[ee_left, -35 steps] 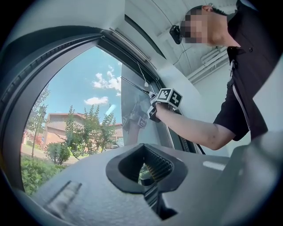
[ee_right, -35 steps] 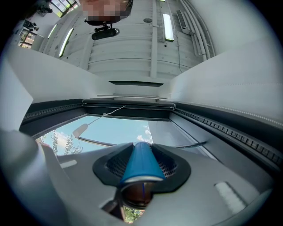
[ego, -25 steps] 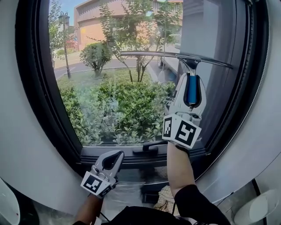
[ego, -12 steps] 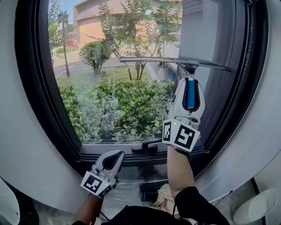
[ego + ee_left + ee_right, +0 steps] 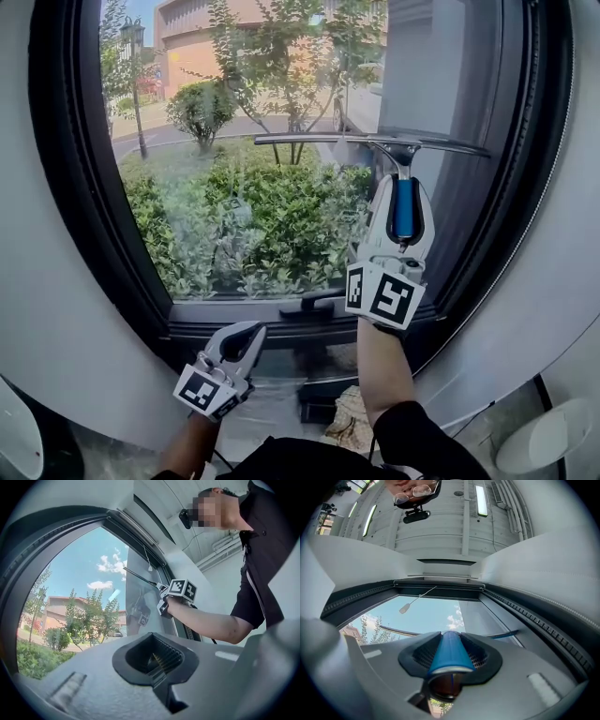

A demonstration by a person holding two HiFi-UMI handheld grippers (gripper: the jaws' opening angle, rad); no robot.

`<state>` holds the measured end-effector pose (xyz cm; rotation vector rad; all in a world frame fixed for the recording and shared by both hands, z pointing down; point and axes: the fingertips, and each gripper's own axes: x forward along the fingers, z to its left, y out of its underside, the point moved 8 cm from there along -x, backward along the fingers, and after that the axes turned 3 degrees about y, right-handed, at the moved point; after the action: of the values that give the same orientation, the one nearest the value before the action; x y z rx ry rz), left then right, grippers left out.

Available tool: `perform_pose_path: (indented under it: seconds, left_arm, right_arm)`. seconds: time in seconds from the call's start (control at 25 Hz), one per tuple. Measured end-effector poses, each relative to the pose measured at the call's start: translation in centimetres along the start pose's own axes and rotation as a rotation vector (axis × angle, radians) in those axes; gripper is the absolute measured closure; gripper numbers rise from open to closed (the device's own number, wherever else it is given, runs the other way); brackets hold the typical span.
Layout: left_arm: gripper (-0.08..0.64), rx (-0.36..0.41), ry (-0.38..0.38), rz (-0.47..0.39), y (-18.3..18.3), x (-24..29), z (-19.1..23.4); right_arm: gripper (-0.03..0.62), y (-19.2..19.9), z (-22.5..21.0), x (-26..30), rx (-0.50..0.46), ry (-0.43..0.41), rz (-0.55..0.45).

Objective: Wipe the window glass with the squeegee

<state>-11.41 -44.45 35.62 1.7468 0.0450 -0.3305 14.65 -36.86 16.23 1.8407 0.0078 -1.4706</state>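
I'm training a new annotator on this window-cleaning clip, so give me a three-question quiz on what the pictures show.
1. True or false: the right tool grips the squeegee by its blue handle.
2. Fill in: the squeegee's blade lies roughly ___ across the glass.
3. The left tool is: A pressed on the glass; B low by the bottom frame, shut, holding nothing; C clamped on the blade.

Key: 1 true; 2 horizontal; 3 B.
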Motion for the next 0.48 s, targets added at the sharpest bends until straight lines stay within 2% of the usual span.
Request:
perform_pose_path:
  seconds: [0.48]
  left_arm:
    - [0.560, -0.023, 0.010, 0.040, 0.9, -0.4, -1.0]
  right_arm:
    - [0.460, 0.6, 0.0, -1.7, 0.007, 0.000, 0.038]
